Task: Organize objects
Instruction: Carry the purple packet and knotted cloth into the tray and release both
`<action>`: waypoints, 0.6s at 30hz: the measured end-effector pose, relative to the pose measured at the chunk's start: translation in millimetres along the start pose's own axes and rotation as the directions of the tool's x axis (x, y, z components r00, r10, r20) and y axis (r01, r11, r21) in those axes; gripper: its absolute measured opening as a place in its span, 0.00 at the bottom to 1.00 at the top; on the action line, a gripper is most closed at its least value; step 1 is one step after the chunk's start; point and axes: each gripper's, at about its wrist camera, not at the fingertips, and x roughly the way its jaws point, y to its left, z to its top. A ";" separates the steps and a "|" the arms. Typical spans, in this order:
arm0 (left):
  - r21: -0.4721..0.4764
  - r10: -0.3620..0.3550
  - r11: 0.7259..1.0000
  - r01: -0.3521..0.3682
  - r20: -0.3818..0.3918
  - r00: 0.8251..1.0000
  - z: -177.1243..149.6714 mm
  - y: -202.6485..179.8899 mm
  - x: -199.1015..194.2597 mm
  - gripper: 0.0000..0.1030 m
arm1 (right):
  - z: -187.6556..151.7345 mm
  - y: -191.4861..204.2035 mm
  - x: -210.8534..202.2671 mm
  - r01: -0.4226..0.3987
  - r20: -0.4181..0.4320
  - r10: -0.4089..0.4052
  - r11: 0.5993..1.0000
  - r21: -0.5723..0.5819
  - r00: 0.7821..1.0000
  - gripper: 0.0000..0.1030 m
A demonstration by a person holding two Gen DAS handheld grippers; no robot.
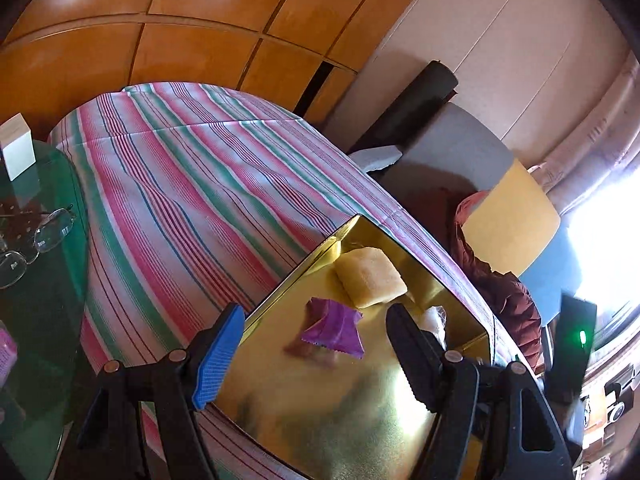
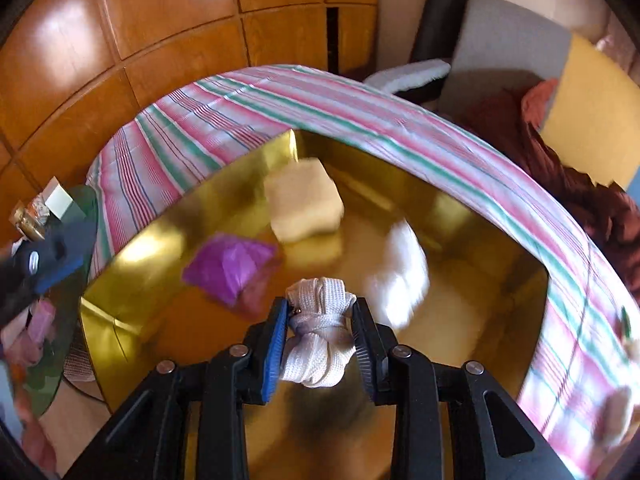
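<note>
A shiny gold box (image 1: 320,420) (image 2: 460,280) lies open on the striped bedspread (image 1: 192,184). Inside it are a pale yellow sponge block (image 1: 370,278) (image 2: 304,206), a crumpled purple wrapper (image 1: 334,330) (image 2: 230,268) and a blurred white object (image 2: 400,276). My left gripper (image 1: 314,312) hangs open above the box with nothing between its fingers. Over the box's near part, my right gripper (image 2: 320,304) is shut on a knotted white woven bundle (image 2: 318,336), both pads against its sides.
A green glass side table (image 1: 44,280) at the left carries spectacles (image 1: 36,236), a white carton (image 1: 16,148) and small pink items. A wooden wardrobe (image 1: 200,12) stands behind the bed. To the right a chair holds a yellow cushion (image 1: 512,220) and maroon clothing (image 1: 508,292).
</note>
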 end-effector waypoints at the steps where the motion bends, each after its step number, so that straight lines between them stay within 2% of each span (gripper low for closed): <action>1: 0.003 -0.002 1.000 0.002 0.000 1.000 -0.5 -0.4 -0.7 0.72 | 3.8 -0.6 2.4 0.007 0.008 -0.007 1.000 0.008 1.000 0.40; 2: 0.006 -0.004 1.000 0.004 -0.001 1.000 -1.0 -0.7 -0.7 0.72 | 6.4 -2.2 3.1 0.024 0.016 -0.024 1.000 0.020 1.000 0.46; 7: 0.016 -0.005 1.000 0.005 -0.013 1.000 -4.4 -3.8 1.4 0.72 | 4.4 -13.5 -9.9 0.017 0.054 -0.021 0.996 0.086 0.998 0.51; 11: 0.023 -0.014 1.000 0.015 -0.023 1.000 -11.2 -8.1 4.0 0.72 | -12.8 -18.7 -31.8 0.036 0.105 -0.046 0.994 0.099 0.993 0.57; 18: 0.085 -0.043 0.995 0.045 -0.034 0.999 -24.7 -26.2 1.2 0.72 | -45.6 -27.8 -68.8 0.023 0.172 -0.048 0.989 0.144 0.984 0.62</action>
